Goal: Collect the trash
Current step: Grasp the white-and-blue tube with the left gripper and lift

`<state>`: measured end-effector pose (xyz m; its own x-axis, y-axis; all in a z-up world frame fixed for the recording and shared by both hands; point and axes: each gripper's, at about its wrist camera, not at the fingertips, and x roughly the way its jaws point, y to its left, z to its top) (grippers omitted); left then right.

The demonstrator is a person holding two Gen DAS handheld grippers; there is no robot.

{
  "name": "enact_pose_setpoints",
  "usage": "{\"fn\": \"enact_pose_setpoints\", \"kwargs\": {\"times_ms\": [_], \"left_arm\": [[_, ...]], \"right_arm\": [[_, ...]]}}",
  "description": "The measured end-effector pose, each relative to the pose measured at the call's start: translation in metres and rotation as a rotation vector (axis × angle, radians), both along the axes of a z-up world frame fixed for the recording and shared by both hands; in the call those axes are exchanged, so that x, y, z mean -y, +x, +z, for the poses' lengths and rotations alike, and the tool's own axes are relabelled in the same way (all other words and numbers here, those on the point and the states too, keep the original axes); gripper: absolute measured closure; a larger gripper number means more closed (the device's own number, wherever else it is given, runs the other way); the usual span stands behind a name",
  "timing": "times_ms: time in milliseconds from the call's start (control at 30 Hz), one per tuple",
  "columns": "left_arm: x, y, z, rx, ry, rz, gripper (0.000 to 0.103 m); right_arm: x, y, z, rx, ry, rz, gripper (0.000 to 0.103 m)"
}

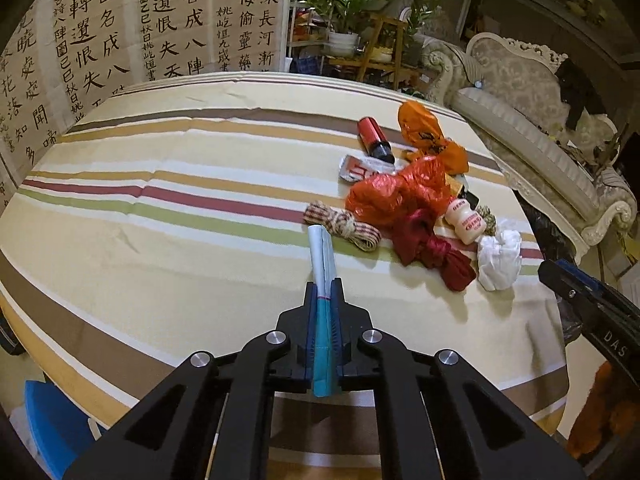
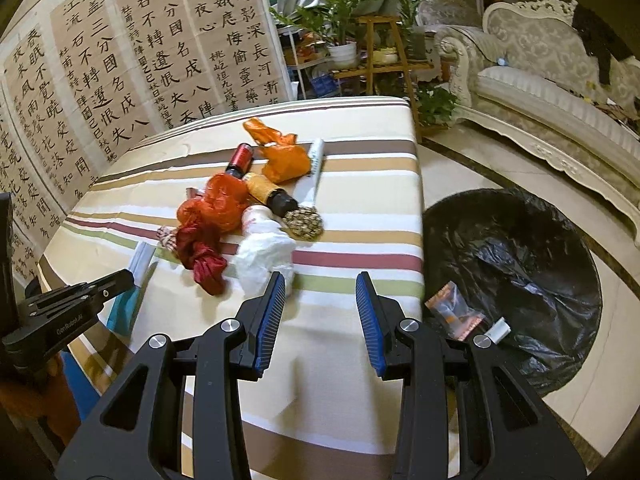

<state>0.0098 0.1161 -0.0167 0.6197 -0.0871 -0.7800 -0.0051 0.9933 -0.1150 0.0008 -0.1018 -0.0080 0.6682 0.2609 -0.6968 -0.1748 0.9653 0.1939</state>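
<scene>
The striped tablecloth [image 2: 352,184] carries the trash pile at its centre, with the black-lined bin [image 2: 520,264] on the floor at three o'clock of it. The right gripper [image 2: 320,300], jaws apart and empty, hangs over the cloth at six o'clock of the white crumpled paper [image 2: 264,256]. The left gripper [image 1: 325,300], printed "GenRobot.AI", is clamped on a flat teal-and-white packet [image 1: 322,280] at seven o'clock of the pile.

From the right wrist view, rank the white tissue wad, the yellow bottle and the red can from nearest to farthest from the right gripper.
1. White tissue wad: right beyond the right gripper, by its left finger.
2. Yellow bottle: farther back, mid-pile.
3. Red can: farthest, at the pile's back left.
</scene>
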Motion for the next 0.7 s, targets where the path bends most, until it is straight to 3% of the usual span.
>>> {"fn": "enact_pose_setpoints", "kwargs": {"times_ms": [133,233,433,500,567,700], "left_arm": [[-0.008,0.001,0.004,0.017,-0.008,0.011,0.096],[-0.013,0.004,0.006,0.026,-0.012,0.019,0.096],[-0.018,0.004,0.006,0.052,-0.001,0.032,0.095],[-0.019,0.005,0.005,0.051,-0.008,0.033,0.096],[-0.020,0.005,0.004,0.052,-0.013,0.034,0.096],[-0.017,0.003,0.005,0.062,-0.022,0.026,0.095]], "right_arm": [[-0.012,0.004,0.004,0.002,0.002,0.025,0.066],[-0.024,0.010,0.004,0.001,-0.004,0.046,0.053],[-0.039,0.021,-0.004,-0.025,-0.036,0.062,0.054],[-0.042,0.024,-0.006,-0.033,-0.050,0.062,0.058],[-0.045,0.025,-0.008,-0.043,-0.064,0.068,0.072],[-0.046,0.020,-0.007,-0.025,-0.081,0.069,0.076]]}}
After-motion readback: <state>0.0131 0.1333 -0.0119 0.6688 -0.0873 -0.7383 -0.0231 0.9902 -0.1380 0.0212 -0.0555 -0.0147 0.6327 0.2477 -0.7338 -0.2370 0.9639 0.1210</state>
